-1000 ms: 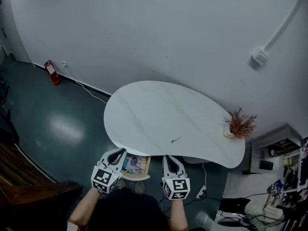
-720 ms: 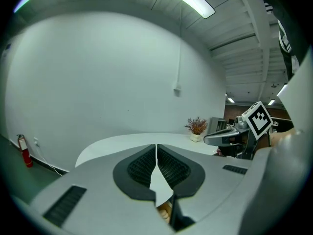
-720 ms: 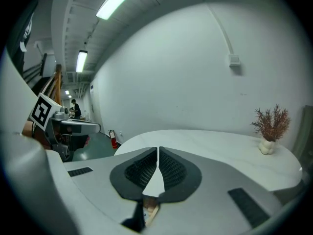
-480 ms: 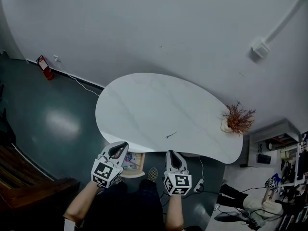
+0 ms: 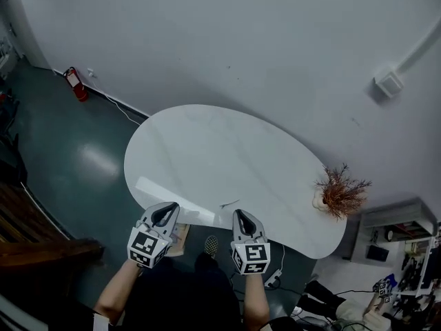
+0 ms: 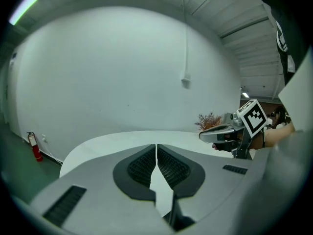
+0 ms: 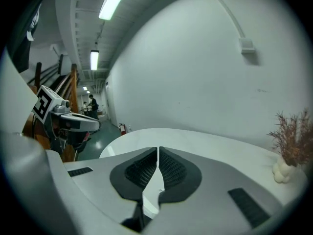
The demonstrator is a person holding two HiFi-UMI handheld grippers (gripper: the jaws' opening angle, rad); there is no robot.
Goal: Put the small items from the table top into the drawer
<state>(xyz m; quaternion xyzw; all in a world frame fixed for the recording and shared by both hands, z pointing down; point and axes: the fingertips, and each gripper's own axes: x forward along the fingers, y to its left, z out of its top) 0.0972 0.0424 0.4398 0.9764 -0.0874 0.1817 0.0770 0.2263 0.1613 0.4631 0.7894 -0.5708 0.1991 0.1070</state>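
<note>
Approaching the near edge of the white kidney-shaped table top (image 5: 207, 143) with both tools. Your left gripper (image 5: 164, 214) and right gripper (image 5: 242, 219) are each clenched, pads together, nothing between them.

The one small item I can make out is a thin dark sliver (image 5: 229, 203). It lies just inside the near edge, between the two grippers and nearer the right one; what it is cannot be told. The tan-rimmed drawer (image 5: 180, 234) shows only as a slice below the near edge, beside the left gripper.

Advice: part the right jaws before you reach the sliver and come in low so the pads straddle it. Keep well away from the pale vase of rust-brown dried twigs (image 5: 337, 195) at the right end.

Against a second ago: both grippers sit closer to the near edge. Far less of the drawer shows, and its colourful contents are no longer visible.
</note>
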